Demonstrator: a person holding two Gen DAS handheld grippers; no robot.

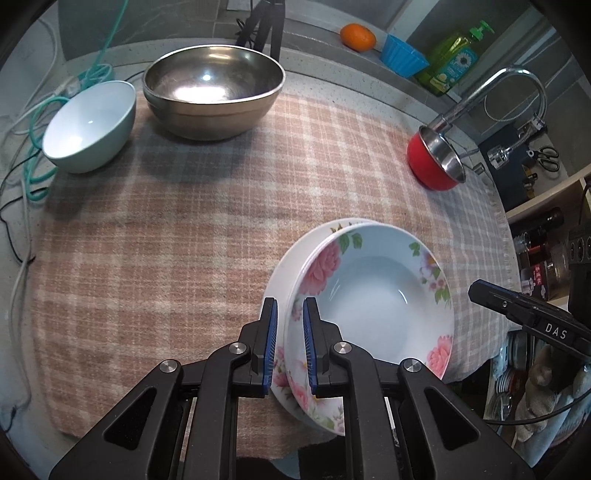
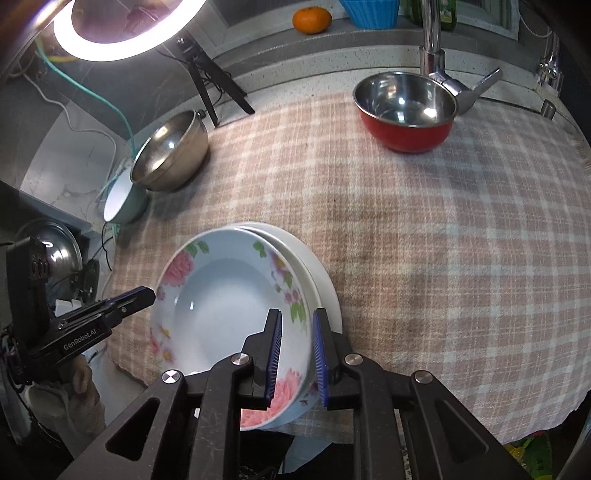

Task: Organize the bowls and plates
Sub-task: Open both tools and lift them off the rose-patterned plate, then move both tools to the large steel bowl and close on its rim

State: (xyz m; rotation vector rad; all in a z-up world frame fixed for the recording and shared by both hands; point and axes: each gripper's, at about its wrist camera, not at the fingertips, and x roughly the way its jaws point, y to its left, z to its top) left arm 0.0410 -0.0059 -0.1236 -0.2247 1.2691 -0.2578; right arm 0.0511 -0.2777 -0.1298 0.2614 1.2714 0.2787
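A floral deep plate [image 1: 373, 295] lies on a second floral plate [image 1: 291, 254] near the front edge of the checked cloth. My left gripper [image 1: 290, 336] has its jaws on either side of the plate's left rim, with narrow gaps still showing. My right gripper [image 2: 297, 350] straddles the right rim of the floral plate [image 2: 221, 295] in the same way; the lower plate [image 2: 317, 273] shows beneath. A steel bowl [image 1: 214, 88], a pale green bowl [image 1: 90, 125] and a red bowl [image 1: 436, 158] stand farther back.
An orange [image 1: 357, 36], a blue cup [image 1: 402, 55] and a soap bottle [image 1: 454, 59] sit on the back ledge. A faucet [image 1: 495, 88] stands by the red bowl [image 2: 406, 110]. A ring light [image 2: 125, 33] on a tripod and cables lie at the left.
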